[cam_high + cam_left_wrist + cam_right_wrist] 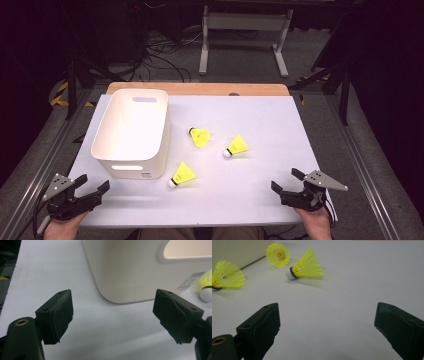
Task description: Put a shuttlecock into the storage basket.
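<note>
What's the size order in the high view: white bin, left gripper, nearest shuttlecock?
1. white bin, by far the largest.
2. left gripper, though it sits nearer the camera.
3. nearest shuttlecock, smallest.

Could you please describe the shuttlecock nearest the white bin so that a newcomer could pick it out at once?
Start at the white bin on the left of the table. Just off its near right corner lies a yellow shuttlecock, white cork pointing toward the person. The other two shuttlecocks lie farther back and to the right; this one lies closest to the table's near edge.
</note>
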Demonstrator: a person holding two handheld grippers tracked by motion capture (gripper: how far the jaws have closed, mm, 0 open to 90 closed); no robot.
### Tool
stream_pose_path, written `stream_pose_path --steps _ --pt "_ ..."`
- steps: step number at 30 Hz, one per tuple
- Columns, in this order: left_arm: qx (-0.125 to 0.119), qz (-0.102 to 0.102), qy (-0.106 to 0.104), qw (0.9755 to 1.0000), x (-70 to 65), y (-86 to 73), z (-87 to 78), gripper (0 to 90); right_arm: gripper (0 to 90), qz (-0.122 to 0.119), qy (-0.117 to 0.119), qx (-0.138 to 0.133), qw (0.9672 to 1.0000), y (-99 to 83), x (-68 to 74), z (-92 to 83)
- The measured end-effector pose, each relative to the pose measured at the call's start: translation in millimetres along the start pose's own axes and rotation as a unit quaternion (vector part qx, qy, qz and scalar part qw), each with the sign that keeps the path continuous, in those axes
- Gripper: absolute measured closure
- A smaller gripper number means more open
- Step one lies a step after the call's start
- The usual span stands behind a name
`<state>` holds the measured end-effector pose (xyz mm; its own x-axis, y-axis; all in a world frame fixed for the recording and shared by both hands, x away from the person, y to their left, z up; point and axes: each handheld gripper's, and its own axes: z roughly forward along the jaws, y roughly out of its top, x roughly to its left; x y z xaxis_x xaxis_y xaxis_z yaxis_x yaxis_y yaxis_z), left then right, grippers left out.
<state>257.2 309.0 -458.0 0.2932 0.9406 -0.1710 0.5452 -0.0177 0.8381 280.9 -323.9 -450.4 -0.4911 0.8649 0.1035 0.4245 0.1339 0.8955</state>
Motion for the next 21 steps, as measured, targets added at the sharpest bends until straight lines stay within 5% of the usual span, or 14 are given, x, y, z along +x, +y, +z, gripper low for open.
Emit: stream_pose_path --steps 21 --pt "-0.001 -0.027 0.037 0.999 21.8 11.0 3.9 18.1 6.9 0.003 0.0 0.001 1.0 -0.2 -0.2 -0.4"
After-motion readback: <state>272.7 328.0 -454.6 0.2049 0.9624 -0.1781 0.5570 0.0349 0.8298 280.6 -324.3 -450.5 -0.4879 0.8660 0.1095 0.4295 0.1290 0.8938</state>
